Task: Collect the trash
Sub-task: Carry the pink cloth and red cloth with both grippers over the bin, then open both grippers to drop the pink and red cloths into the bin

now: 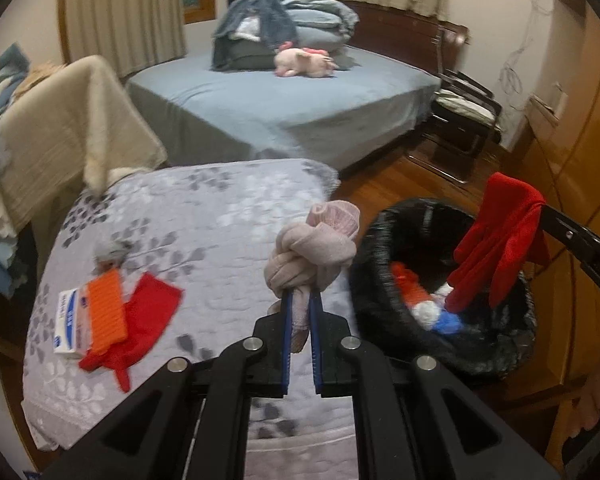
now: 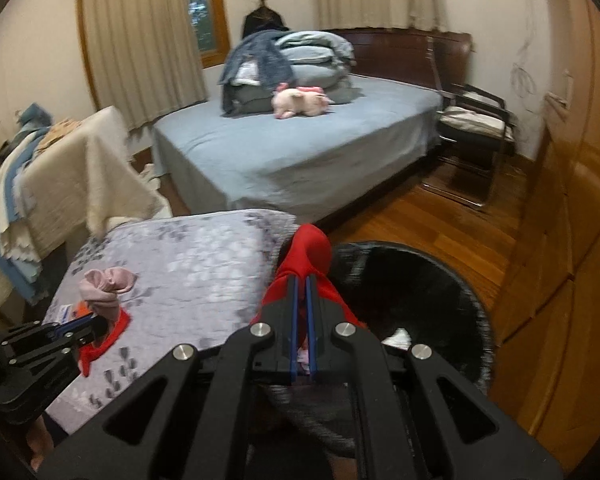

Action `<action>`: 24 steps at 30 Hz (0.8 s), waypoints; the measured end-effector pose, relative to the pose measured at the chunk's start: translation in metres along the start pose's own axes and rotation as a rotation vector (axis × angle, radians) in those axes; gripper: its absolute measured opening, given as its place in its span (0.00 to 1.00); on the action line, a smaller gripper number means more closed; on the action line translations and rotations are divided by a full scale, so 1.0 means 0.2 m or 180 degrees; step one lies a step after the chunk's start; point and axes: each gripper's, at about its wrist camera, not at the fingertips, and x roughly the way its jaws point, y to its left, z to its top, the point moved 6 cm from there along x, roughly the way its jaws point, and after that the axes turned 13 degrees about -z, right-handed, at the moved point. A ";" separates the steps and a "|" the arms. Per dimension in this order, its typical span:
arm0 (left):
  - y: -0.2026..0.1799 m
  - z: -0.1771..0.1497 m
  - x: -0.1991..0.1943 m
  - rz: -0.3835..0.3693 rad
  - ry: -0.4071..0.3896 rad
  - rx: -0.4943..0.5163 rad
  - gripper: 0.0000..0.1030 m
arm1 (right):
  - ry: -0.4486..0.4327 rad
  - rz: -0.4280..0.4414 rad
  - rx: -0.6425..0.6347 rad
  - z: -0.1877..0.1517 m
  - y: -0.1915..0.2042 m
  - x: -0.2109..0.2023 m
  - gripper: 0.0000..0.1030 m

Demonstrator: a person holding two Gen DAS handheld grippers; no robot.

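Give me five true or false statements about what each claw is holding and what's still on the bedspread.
1. The left claw is shut on a knotted pink cloth. True.
2. The right claw holds a blue cloth. False: it is shut on a red cloth.
3. The bin is empty. False: red, white and blue items already lie in it.
4. An orange item, a white box and another red cloth lie on the bedspread. True.
5. The pink plush toy lies on the floor. False: it lies on the bed.
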 end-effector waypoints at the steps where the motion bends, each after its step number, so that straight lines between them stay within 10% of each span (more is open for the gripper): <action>1: -0.03 0.01 0.02 -0.0022 0.0005 0.0025 0.08 | 0.0016 -0.0028 0.0023 0.00 -0.03 0.02 0.03; 19: -0.56 0.13 0.66 -0.0492 0.0285 0.0158 0.08 | 0.0617 -0.0408 0.0407 -0.22 -0.46 0.63 0.04; 24: -0.59 0.09 0.90 -0.0548 0.0524 0.0177 0.14 | 0.0844 -0.0465 0.0529 -0.32 -0.52 0.76 0.25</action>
